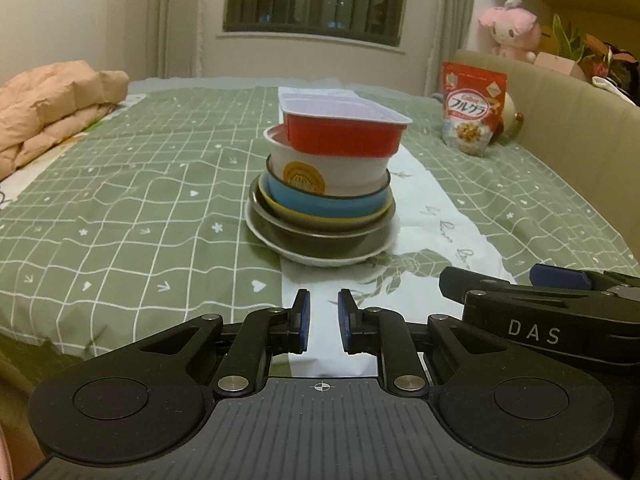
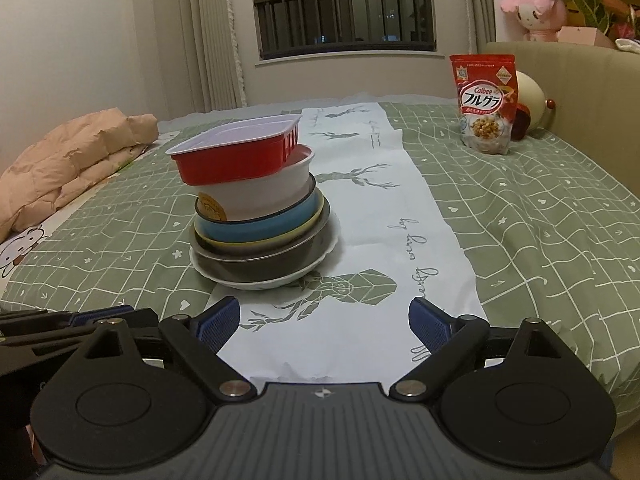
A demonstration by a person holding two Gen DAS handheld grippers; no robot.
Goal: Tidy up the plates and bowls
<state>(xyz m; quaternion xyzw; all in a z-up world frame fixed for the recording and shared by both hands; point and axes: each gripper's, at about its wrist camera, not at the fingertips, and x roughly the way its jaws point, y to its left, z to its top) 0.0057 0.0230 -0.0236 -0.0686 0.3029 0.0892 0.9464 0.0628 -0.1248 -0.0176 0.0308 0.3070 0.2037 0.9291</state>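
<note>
A stack of dishes stands on a white paper runner. From the bottom up it is a white plate, a dark metal bowl, a yellow bowl, a blue bowl, a white paper bowl and a tilted red tray. My left gripper is just short of the stack, its jaws a narrow gap apart and empty. In the right wrist view the red tray tops the stack at left of centre. My right gripper is wide open and empty, to the right of the plate.
A green checked sheet covers the bed. A folded peach duvet lies at far left. A red cereal bag stands at far right against a beige padded board, with a pink plush toy above it.
</note>
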